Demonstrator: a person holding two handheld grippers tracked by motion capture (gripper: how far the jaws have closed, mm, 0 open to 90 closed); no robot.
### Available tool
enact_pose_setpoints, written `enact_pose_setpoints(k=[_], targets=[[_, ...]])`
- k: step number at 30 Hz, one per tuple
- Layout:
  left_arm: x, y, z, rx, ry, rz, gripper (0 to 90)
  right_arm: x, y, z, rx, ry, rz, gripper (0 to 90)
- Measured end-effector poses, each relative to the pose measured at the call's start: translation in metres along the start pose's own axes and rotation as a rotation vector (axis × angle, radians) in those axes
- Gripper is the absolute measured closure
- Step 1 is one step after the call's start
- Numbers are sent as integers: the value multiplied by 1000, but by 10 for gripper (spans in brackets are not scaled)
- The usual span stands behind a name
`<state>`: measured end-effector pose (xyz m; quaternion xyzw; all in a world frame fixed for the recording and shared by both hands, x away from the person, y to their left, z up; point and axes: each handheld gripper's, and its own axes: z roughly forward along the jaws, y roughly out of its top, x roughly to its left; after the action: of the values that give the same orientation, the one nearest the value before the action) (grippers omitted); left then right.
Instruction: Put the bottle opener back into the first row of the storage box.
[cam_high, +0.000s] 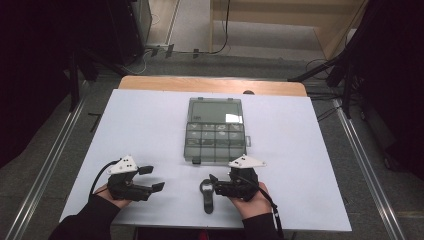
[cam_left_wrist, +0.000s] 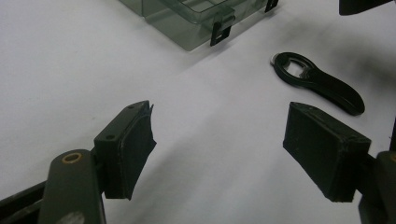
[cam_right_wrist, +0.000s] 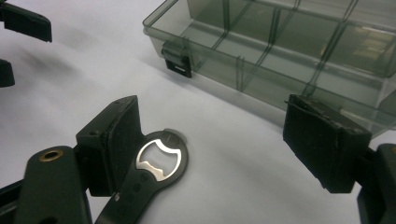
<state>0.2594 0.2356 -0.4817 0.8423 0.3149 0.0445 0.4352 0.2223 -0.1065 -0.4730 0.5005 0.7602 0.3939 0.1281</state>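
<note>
Lying flat near the lower centre of the high view, the black bottle opener (cam_high: 206, 194) rests on the white table (cam_high: 150, 125), bearing no writing that can be read. Its metal-lined head sits just beside one pad of the right gripper (cam_right_wrist: 212, 140), jaws spread wide and empty. Toward the lower left, the left gripper (cam_high: 150, 178) gapes wide too, holding nothing, well apart from the opener. Above them sits the smoky plastic organiser box (cam_high: 215, 131).

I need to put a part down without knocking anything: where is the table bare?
Bare white table lies left of the open compartment box and equally to its right, up to the edge. It is crowded in front of the box, where the bottle opener lies beside the right gripper.
</note>
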Motion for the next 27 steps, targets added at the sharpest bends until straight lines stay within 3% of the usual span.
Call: enact_pose_setpoints(k=[10, 19, 27], targets=[[0, 0, 0, 3, -2, 2, 239, 16, -2, 7, 59, 0, 29, 205], [0, 0, 0, -1, -1, 1, 239, 26, -6, 17, 129, 36, 41, 204], [0, 0, 0, -1, -1, 2, 239, 30, -6, 19, 193, 5, 67, 217]])
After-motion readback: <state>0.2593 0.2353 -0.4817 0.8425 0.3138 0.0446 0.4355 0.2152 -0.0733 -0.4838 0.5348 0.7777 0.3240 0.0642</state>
